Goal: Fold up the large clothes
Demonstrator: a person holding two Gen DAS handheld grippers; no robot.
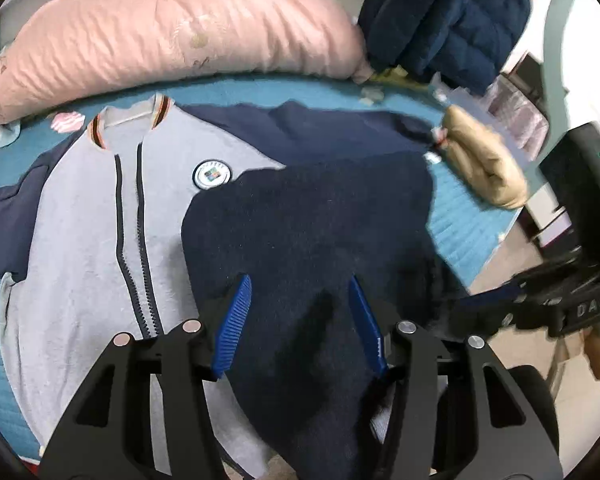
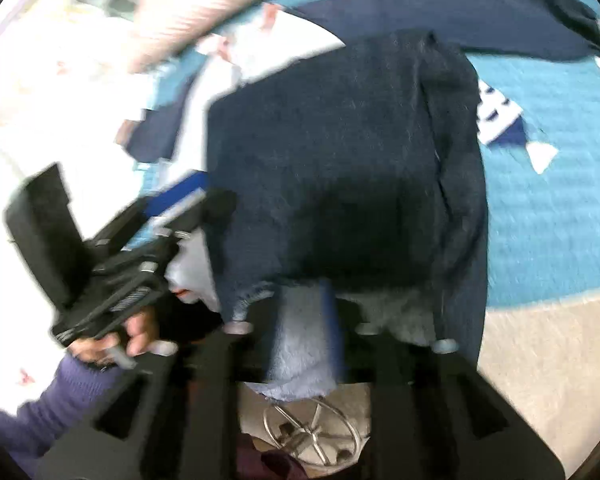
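A: Where's the grey-and-navy zip-up jacket (image 1: 100, 216)?
B: Flat on the teal quilted bed (image 1: 460, 232), its right side folded over the front.
A: The tongs?
B: Left tongs (image 1: 300, 324) gape empty above the fold; right tongs (image 2: 300, 312) blurred, cannot tell.

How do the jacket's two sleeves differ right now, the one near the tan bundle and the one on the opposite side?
The sleeve by the tan bundle lies stretched straight out across the teal bedcover; this long sleeve shows nearly whole. The opposite sleeve runs off the picture's edge, so only a short part shows. The folded-over navy panel reaches up beside the long sleeve but stays clear of the opposite one. Both are navy.
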